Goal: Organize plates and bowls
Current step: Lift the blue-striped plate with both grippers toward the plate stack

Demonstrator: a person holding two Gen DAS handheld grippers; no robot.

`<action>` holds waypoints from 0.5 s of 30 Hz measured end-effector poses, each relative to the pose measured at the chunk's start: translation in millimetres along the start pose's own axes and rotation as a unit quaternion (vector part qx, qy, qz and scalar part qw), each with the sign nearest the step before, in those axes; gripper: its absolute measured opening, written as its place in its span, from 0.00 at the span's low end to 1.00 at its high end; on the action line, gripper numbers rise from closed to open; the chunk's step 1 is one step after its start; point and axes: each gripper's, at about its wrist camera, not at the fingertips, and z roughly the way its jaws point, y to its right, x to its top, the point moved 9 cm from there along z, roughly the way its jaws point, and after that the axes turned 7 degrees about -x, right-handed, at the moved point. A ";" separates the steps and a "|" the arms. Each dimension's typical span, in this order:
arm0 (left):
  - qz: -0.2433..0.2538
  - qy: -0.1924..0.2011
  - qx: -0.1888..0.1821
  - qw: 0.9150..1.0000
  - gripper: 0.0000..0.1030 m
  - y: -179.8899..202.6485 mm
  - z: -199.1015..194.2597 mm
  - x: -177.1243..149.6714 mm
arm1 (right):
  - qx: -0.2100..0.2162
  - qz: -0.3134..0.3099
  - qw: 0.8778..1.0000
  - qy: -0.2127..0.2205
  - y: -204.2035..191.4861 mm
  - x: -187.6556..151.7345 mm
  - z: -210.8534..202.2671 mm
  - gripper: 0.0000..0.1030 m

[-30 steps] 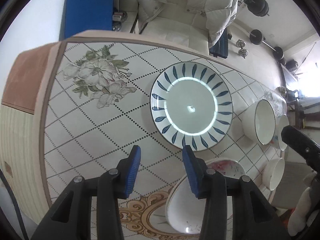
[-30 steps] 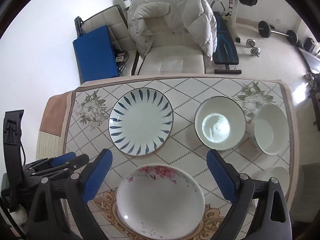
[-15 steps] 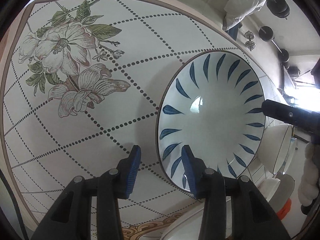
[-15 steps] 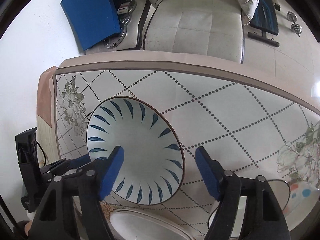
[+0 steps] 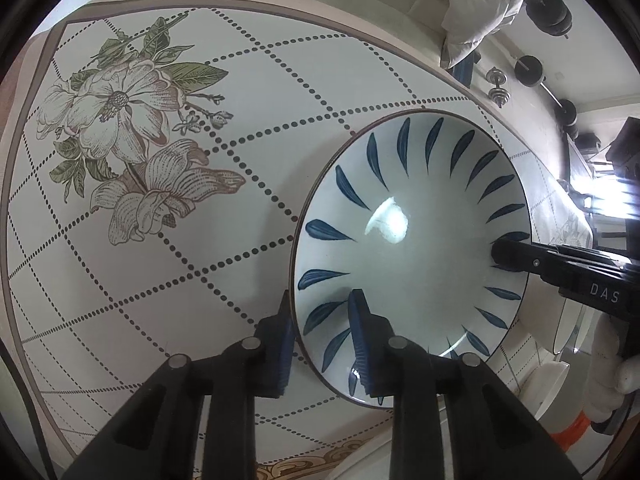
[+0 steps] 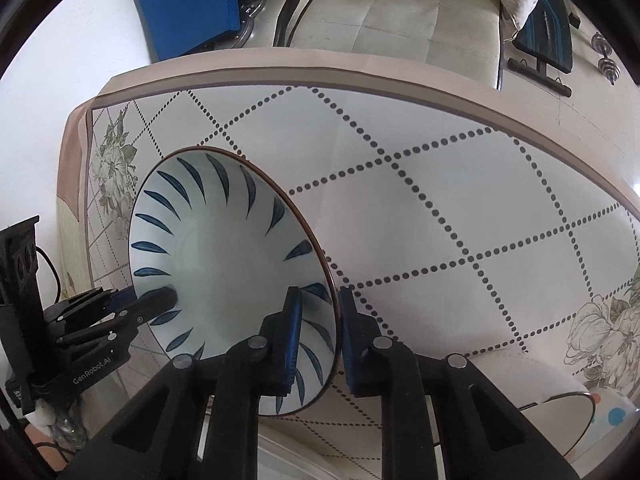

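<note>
Tablecloth (image 5: 168,272) bears blue-leaf plate (image 5: 420,248), both hand-held grippers clamping its rim.

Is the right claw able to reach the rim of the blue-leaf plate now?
Yes, it seems so: the right claw already straddles the rim of the blue-leaf plate, its jaws just closing on it; nothing blocks it. The left claw grips the opposite rim.

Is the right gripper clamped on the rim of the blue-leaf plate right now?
Yes: the right gripper has one pad inside and one outside the blue-leaf plate, pinching its rim.
</note>
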 end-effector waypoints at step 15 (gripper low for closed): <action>0.037 0.044 0.017 0.998 0.22 13.0 -44.8 -15.4 | 0.025 0.006 0.999 0.041 -8.4 -24.6 -33.1 0.16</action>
